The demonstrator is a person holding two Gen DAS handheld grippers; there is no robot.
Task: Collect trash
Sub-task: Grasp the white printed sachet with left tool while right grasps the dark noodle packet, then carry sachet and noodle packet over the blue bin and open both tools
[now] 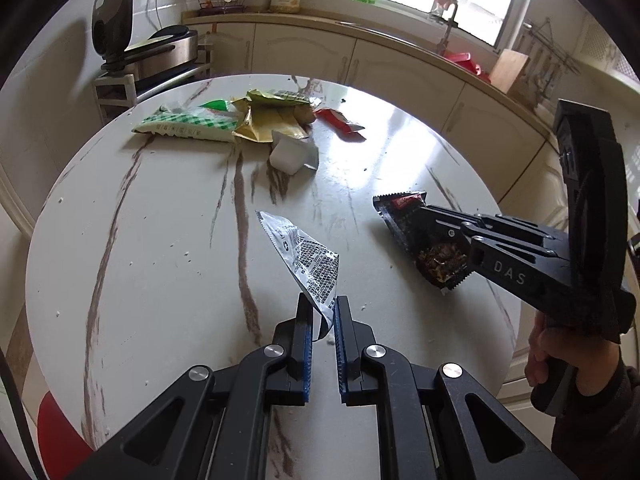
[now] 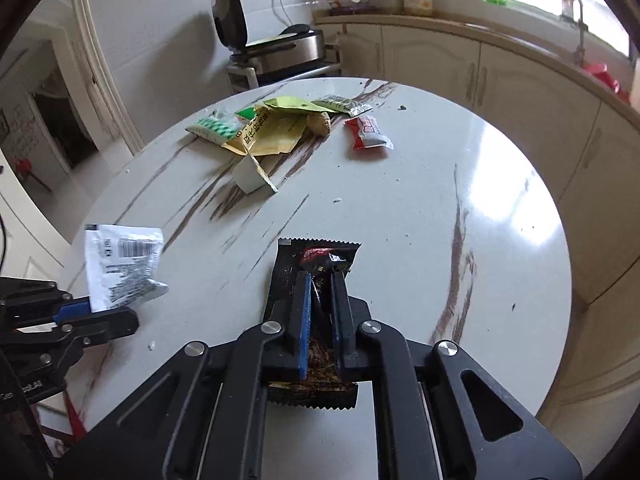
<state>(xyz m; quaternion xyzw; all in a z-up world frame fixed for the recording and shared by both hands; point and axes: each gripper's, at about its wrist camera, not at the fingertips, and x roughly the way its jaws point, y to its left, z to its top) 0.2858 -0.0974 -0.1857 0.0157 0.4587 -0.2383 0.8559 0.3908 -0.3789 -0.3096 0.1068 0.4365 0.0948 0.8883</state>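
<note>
Trash lies scattered on our round white marble table [image 1: 160,240], and two pieces of it are already in our grip. Our left gripper [image 1: 323,312] is clamped on the lower corner of a silver-white sachet [image 1: 308,260], which stands up off the table between the blue pads. Our right gripper [image 2: 320,284] is clenched on a black snack wrapper [image 2: 316,258]; the wrapper is torn open, and brown crumbs of its contents show inside it, both between the fingers and at the serrated lower edge. A hand [image 1: 548,356] holds that gripper's handle at the right of the left wrist view.

At the far side of the table the rest sits in a loose heap: a green-and-white checked packet [image 2: 214,128] touching a yellow packet [image 2: 268,134], a small white plastic cup [image 2: 250,174] tipped on its side just in front of them with its foil lid peeled back, and a peanut shell [image 2: 320,123] beside the yellow packet. We cannot tell whether anything is left in the cup. A red-and-white candy wrapper [image 2: 368,132] lies a little apart to the right, and a small dark printed sachet [image 2: 344,105] sits behind it.
</note>
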